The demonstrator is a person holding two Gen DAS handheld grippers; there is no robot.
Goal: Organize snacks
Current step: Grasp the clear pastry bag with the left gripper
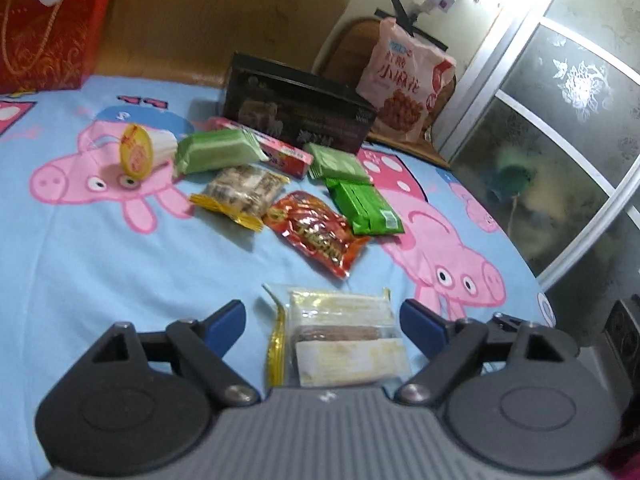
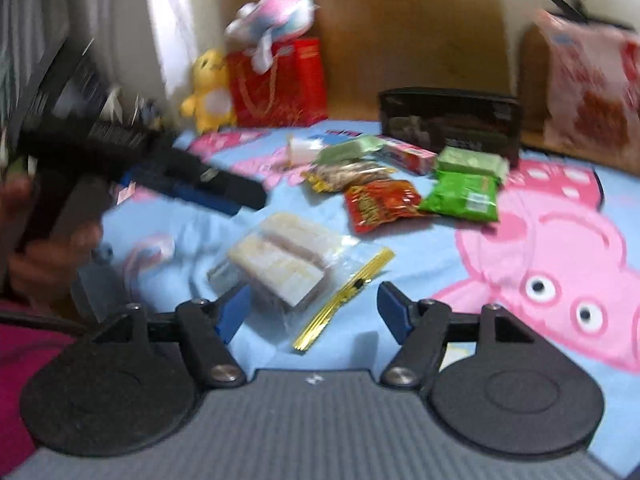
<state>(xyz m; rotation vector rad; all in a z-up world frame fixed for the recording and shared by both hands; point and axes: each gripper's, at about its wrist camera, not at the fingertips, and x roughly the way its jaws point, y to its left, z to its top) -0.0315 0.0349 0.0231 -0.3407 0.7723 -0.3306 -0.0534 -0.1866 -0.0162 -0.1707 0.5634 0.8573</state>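
A clear wafer packet with a gold strip (image 1: 344, 340) lies on the blue cartoon bedsheet (image 1: 80, 260), between the open jaws of my left gripper (image 1: 322, 324). In the right wrist view the same packet (image 2: 288, 260) lies just ahead of my open right gripper (image 2: 314, 312), and the left gripper (image 2: 208, 192) is seen above it at left. Farther back lie a red packet (image 1: 316, 234), green packets (image 1: 362, 204), a nut bar (image 1: 244, 192), a jelly cup (image 1: 140, 150), a pink box (image 1: 280, 152) and a dark box (image 1: 300, 114).
A pink snack bag (image 1: 404, 84) stands on a wooden chair behind the dark box. A red gift bag (image 1: 52, 28) with plush toys (image 2: 208, 88) stands at the back left by the wooden headboard. A glass sliding door (image 1: 560, 140) is right of the bed edge.
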